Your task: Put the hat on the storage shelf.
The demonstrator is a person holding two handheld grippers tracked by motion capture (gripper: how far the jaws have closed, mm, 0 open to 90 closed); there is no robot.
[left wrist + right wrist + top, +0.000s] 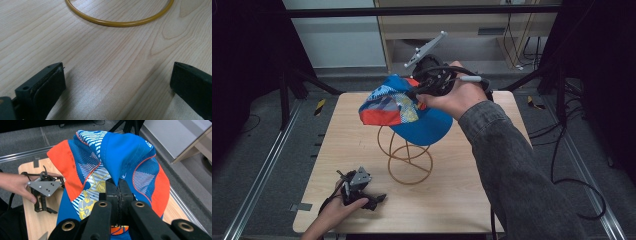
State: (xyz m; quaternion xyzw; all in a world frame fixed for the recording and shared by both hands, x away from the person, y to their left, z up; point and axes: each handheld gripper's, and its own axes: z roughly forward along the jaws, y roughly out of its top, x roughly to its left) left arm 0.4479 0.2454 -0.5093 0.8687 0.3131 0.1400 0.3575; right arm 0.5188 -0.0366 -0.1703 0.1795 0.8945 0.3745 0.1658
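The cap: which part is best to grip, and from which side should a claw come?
Grip the cap at a pinched fold of crown fabric, coming from above. The soft cloth bunches into a thin ridge that the jaws can shut on, as the right claw does now, and the brim hangs free over the wire stand.

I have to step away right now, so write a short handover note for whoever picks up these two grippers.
Right gripper: shut on the cap, pinching its crown fabric and holding it above the wire stand.
Left gripper: open, holding nothing, resting low over the table near the stand's base ring.
Done: cap gripped and lifted over the stand.
Left: likely lower the cap onto the stand's top and release; whether it already touches the stand is unclear.
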